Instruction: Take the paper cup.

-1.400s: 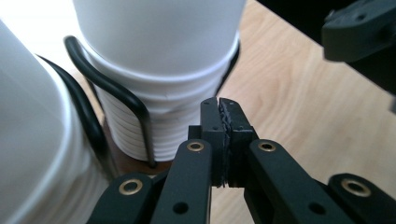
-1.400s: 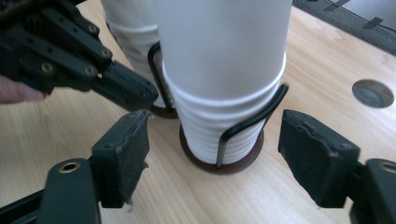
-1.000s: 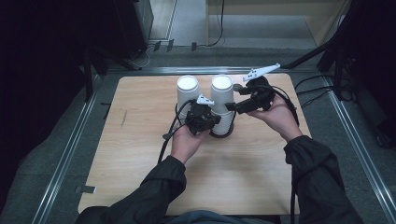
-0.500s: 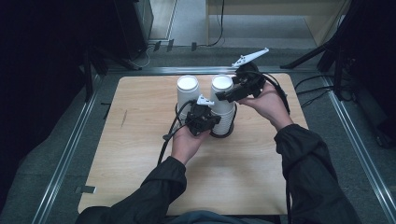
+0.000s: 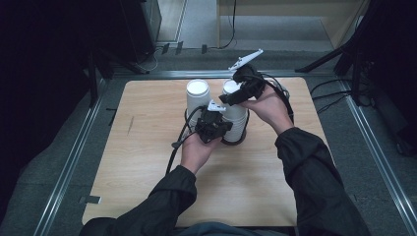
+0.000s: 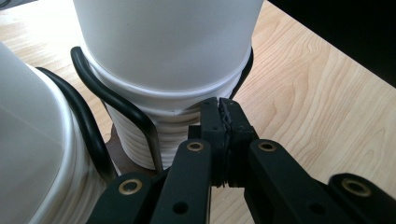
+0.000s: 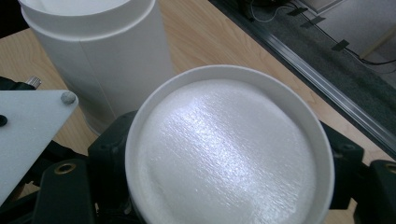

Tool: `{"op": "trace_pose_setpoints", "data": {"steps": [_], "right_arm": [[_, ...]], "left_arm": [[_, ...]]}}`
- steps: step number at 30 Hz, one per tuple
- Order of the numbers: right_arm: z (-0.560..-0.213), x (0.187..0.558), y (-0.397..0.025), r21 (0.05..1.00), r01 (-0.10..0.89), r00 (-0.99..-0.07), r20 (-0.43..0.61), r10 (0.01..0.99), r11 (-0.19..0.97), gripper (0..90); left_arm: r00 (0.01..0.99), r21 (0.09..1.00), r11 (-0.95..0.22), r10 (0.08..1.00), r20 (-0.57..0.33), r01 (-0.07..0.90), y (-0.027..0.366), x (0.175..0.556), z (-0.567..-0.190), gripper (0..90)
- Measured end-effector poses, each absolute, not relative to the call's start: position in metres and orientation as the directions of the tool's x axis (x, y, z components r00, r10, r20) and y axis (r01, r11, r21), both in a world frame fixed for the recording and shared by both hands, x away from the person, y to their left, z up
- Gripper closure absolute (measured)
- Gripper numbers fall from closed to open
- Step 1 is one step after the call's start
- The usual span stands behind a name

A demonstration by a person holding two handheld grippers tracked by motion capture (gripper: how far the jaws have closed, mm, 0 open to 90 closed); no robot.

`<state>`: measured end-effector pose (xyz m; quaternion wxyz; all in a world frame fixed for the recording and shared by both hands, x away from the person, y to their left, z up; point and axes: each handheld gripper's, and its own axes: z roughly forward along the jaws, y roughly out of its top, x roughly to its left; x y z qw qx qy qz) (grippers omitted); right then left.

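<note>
Pale wooden counter (image 5: pixel 147 162) is seen from the high view, with two white cup stacks standing side by side toward its far middle. The right stack (image 5: pixel 235 118) is met low down by the left claw (image 5: pixel 216 127) and at its top by the right claw (image 5: pixel 231 97).

From the left gripper view, the left claw (image 6: pixel 219 114) is pressed together against ribbed cup rims (image 6: pixel 140 140).

From the right gripper view, the top cup (image 7: pixel 229 149) is pinched by the right claw, with the left stack (image 7: pixel 98 60) just beside it.
</note>
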<state>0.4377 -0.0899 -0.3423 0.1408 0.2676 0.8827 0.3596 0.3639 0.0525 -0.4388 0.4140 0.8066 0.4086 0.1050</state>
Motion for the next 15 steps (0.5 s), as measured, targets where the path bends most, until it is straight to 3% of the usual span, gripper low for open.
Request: {"op": "trace_pose_setpoints", "data": {"steps": [4, 7, 15], "right_arm": [[-0.34, 0.437, -0.09, 0.715, 0.373, -0.814, -0.053, 0.578, 0.591, 24.7], [-0.329, 0.438, -0.096, 0.763, 0.38, -0.803, -0.008, 0.596, 0.522, 25.1], [-0.304, 0.434, -0.096, 0.745, 0.347, -0.815, -0.061, 0.576, 0.57, 24.9]], "left_arm": [[0.644, 0.755, -0.323, 0.746, -0.168, 0.57, 0.053, 0.364, -0.439, 89.7], [0.643, 0.754, -0.322, 0.747, -0.17, 0.573, 0.053, 0.364, -0.439, 89.6], [0.649, 0.752, -0.324, 0.74, -0.177, 0.574, 0.053, 0.364, -0.439, 88.0]]}}
